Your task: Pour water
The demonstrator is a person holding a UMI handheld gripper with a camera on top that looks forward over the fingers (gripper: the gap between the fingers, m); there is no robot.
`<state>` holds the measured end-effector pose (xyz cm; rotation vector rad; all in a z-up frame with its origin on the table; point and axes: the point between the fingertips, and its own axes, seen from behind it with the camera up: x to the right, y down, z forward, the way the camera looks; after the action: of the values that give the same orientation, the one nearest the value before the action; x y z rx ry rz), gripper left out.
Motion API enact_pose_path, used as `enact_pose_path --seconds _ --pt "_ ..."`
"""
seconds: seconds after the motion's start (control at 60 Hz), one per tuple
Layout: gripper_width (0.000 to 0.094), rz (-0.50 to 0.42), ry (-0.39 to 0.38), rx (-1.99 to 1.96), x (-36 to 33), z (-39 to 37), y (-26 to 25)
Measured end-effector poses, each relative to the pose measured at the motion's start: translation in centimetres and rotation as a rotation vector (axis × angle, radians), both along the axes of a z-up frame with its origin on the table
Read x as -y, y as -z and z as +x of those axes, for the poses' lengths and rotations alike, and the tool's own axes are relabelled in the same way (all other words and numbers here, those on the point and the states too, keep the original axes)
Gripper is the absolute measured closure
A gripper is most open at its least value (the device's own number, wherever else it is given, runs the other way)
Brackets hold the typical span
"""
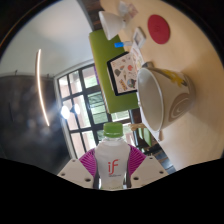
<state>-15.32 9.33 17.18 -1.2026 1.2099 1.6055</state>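
My gripper (112, 166) is shut on a clear plastic bottle (112, 158) with a white label bearing a red "if" mark and a green cap (114, 127). Both magenta pads (91, 160) press on the bottle's sides. The view is rolled sideways, so the bottle is tilted. A white cup or bowl (162, 93) stands on the wooden table (195, 60) just ahead of the cap and to its right. I cannot see any water flowing.
On the table beyond the cup lie a red round coaster (159, 27), a white cup (124, 10), a patterned card (126, 68) and a green mat (103, 50). Black-framed windows (85, 95) and a white ceiling (40, 60) fill the left.
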Motion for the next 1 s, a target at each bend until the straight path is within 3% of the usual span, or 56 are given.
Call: enact_pose_path --seconds 0.15,0.417,0.483,0.55,0.633,0.683,0.817,0.883,0.95,1.0 --pt "0.0574 -0.087 0.005 -0.276 -0.1 1.7 2.0" --pt "0.0572 -0.095 0.019 -0.344 0.3 3.0 2.6" --pt "0.0571 -0.048 -0.020 -0.295 0.5 2.0 1.0" --pt "0.0571 0.049 -0.047 -0.120 1.3 0.9 -1.7" --pt "0.0572 0.199 -0.030 0.183 2.3 1.1 -6.6" --pt "0.0572 0.336 0.011 0.404 4.1 2.4 -10.1" --pt "0.0572 0.508 0.221 0.982 5.9 9.2 -15.8" --pt "0.0572 0.456 0.343 1.245 4.7 13.9 -15.8" --pt "0.0571 0.346 0.478 1.466 4.3 20.0 -13.6" --pt "0.0571 0.270 0.526 1.571 2.3 24.1 -11.8"
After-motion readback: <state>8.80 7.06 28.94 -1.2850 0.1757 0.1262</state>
